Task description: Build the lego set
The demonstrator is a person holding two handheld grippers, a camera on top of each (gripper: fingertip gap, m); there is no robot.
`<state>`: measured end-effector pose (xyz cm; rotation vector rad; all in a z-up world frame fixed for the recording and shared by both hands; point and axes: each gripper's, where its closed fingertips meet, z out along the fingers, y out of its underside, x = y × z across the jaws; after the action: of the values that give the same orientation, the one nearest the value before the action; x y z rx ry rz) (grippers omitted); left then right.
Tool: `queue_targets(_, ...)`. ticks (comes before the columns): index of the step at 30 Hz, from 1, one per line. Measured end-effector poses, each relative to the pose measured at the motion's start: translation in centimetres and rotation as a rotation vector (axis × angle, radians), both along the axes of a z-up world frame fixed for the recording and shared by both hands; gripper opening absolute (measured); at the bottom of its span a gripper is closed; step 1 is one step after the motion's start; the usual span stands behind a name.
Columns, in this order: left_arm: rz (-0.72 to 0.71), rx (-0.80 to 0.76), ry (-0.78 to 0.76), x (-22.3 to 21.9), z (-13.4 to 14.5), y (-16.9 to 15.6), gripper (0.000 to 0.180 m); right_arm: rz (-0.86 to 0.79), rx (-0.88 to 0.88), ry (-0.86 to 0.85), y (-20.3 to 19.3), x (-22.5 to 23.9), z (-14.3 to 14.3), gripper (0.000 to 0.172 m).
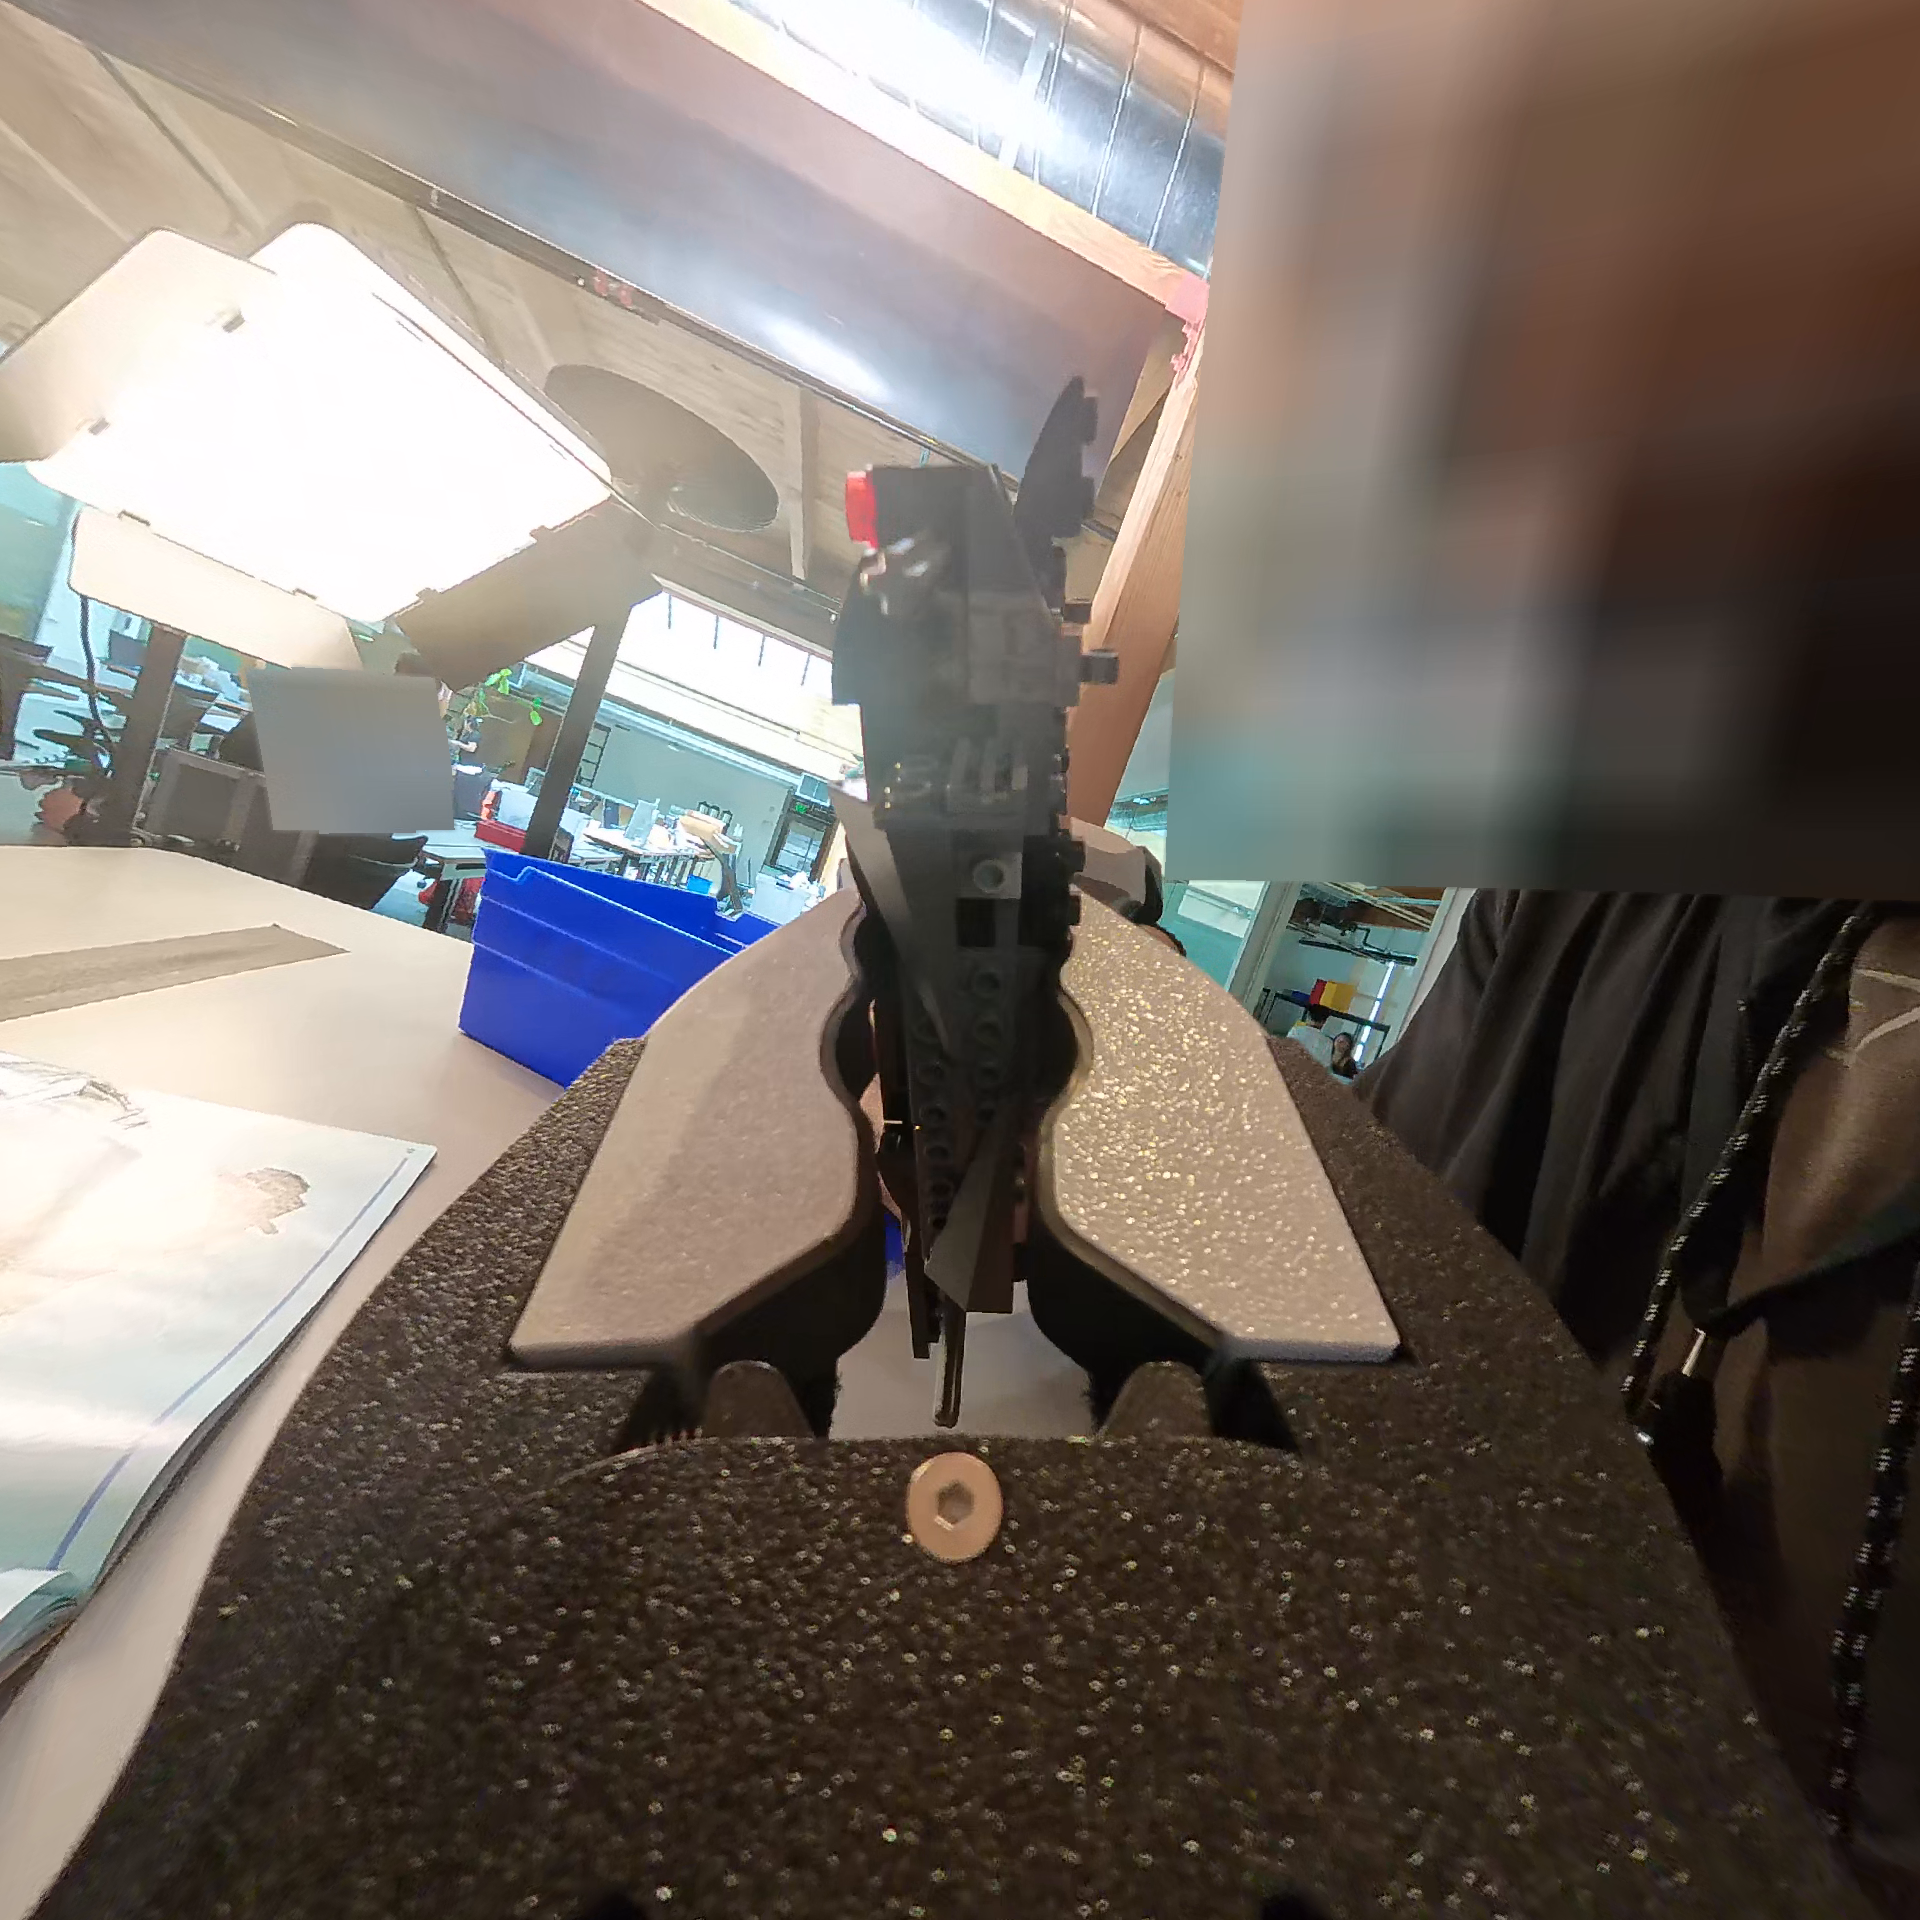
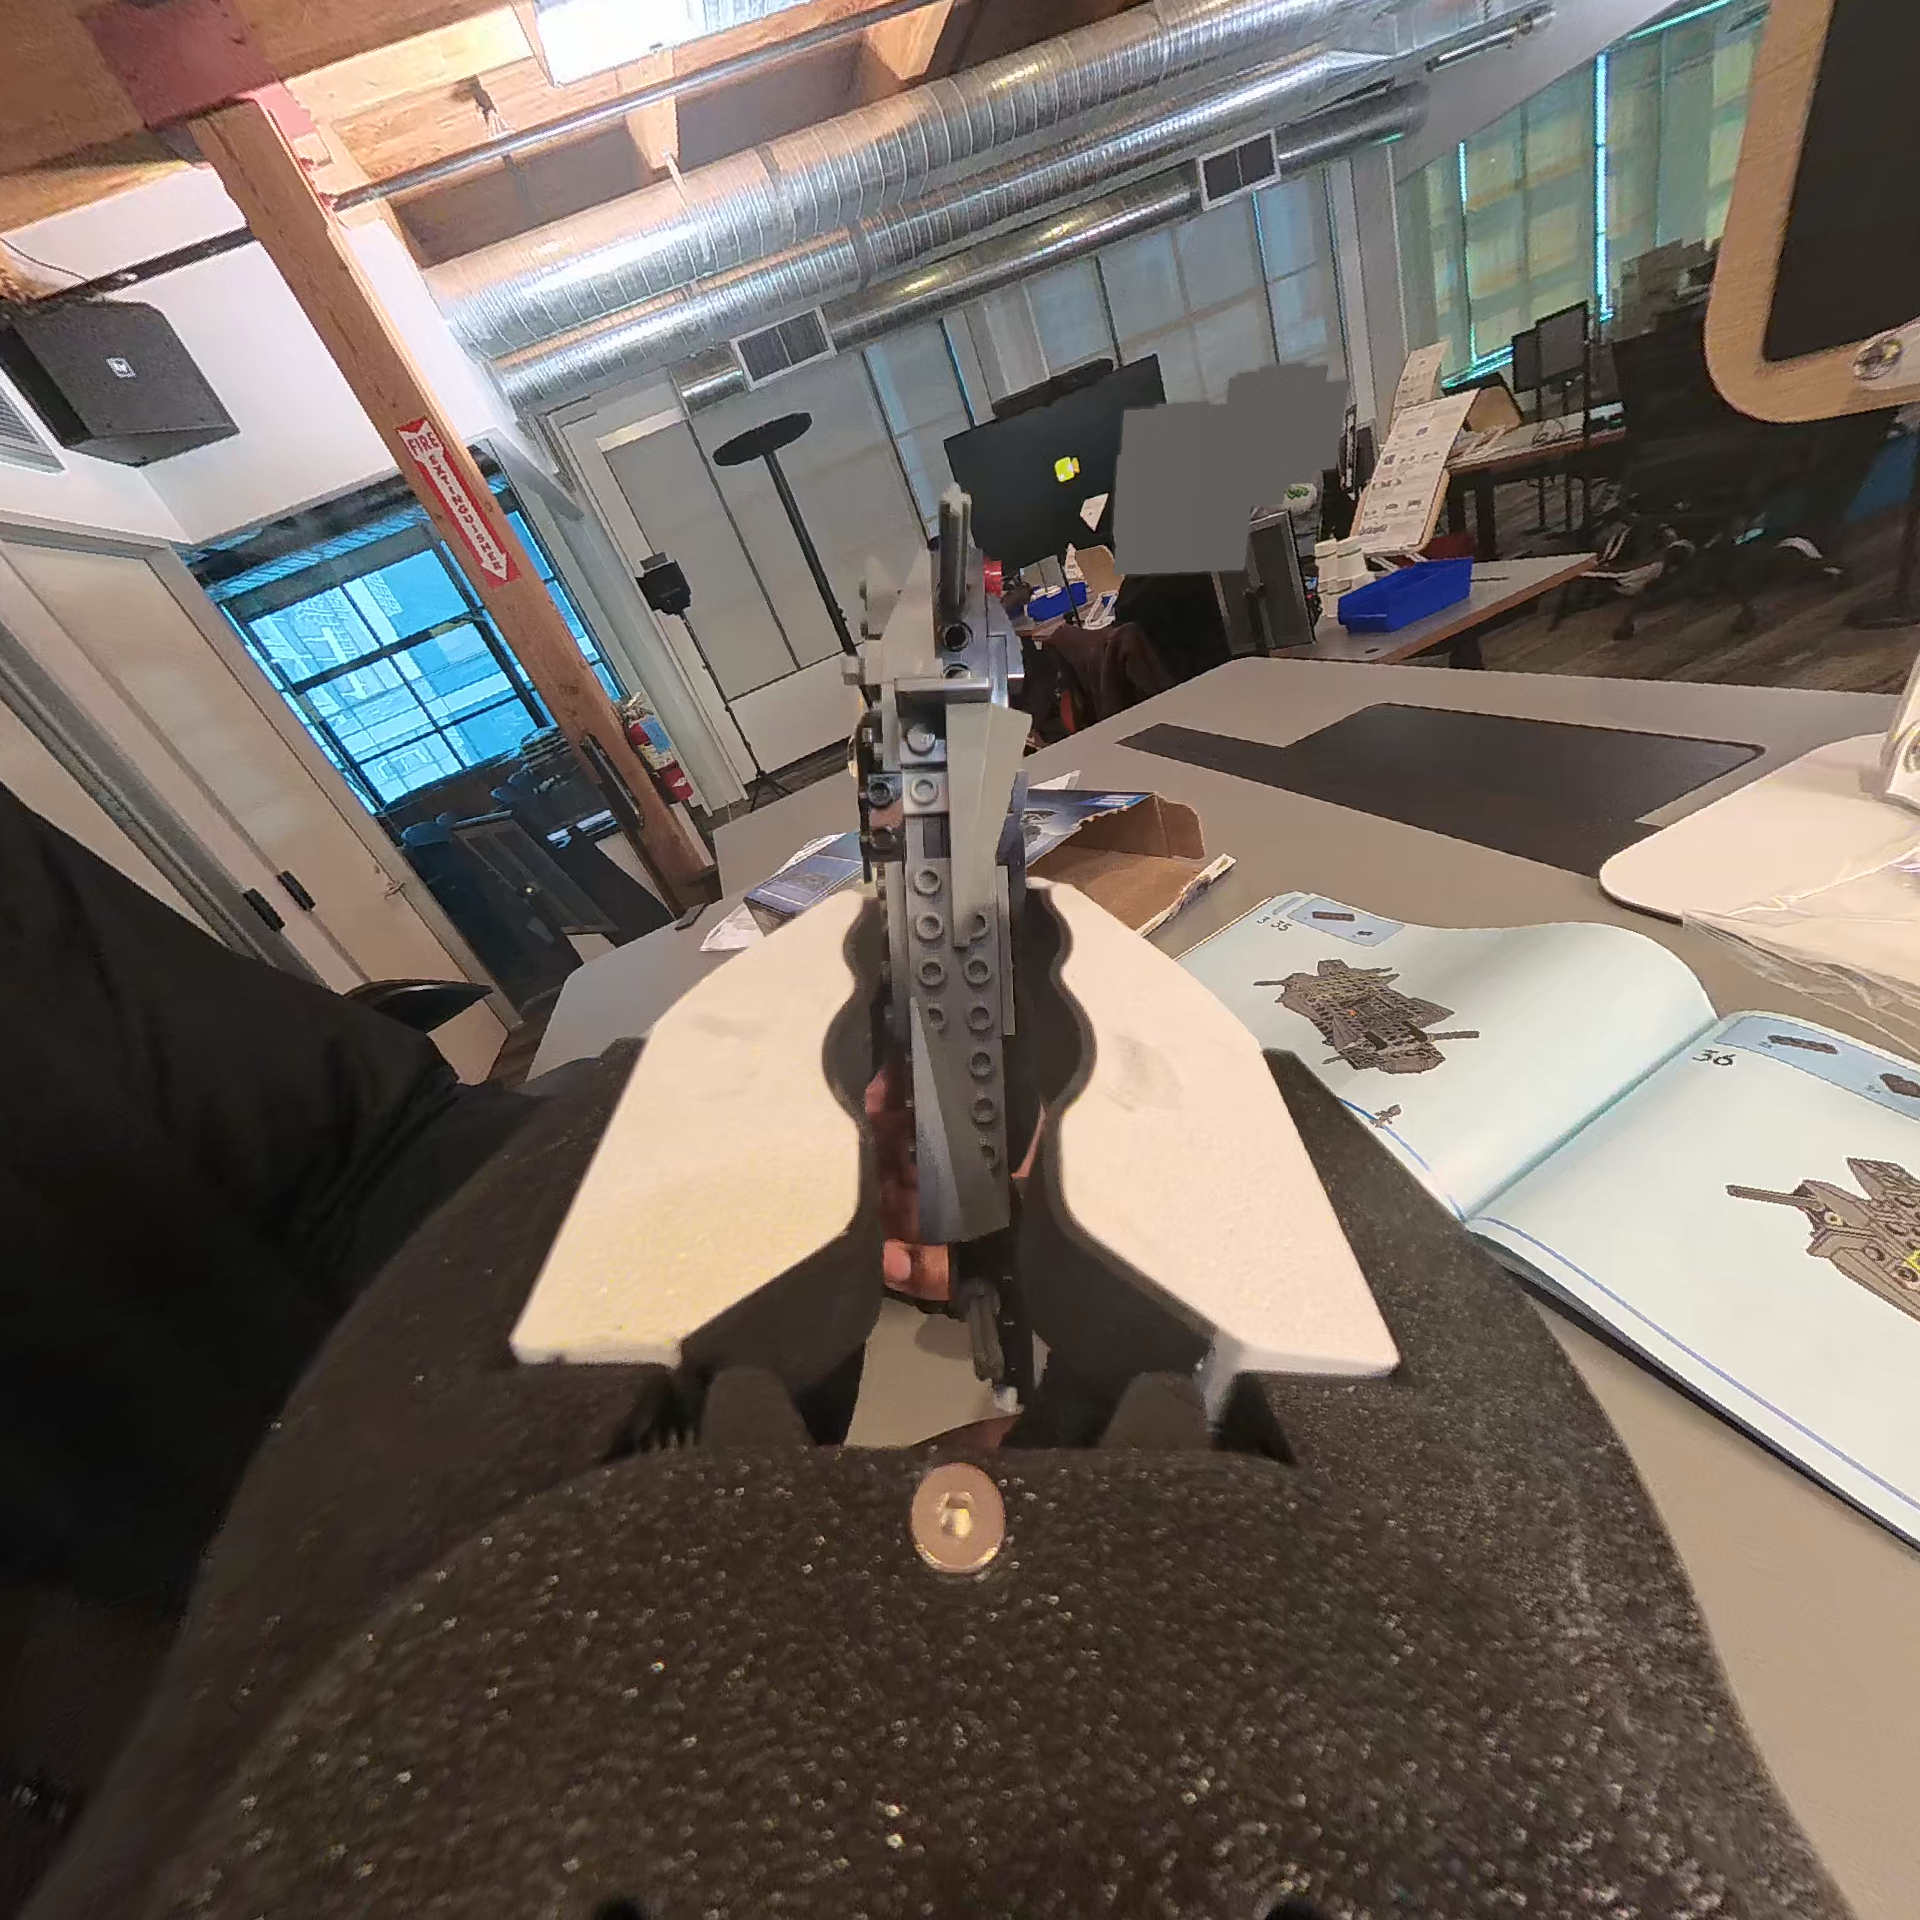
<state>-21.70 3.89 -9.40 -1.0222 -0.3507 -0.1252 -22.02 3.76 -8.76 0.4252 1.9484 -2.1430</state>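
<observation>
Your left tongs (image 1: pixel 961 1039) were clamped on a dark grey brick model (image 1: pixel 966 790), standing upright between the pads with a red stud at its top. Your right tongs (image 2: pixel 956 1039) gripped a grey brick model (image 2: pixel 951 935) likewise; whether both held one and the same build, I cannot tell. The model looked largely assembled, with plates and wedge pieces already joined. Beyond, an open instruction booklet (image 2: pixel 1558 1122) lay on the desk (image 2: pixel 1455 675), then a torn cardboard box (image 2: pixel 1132 862); a blue bin (image 1: pixel 582 966) sat farther off.
</observation>
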Motion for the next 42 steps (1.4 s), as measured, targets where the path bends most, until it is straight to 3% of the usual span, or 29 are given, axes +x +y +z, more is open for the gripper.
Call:
queue_targets(35,0.018,-0.012,0.005,-0.2,-0.1,0.0,0.029,-0.01,-0.01,-0.019,0.0,-0.1,0.0,0.019)
queue_targets(42,0.065,0.042,-0.095,-1.9,-0.4,-1.6,0.028,-0.045,0.054,-0.05,0.2,-1.1,-1.1,0.03)
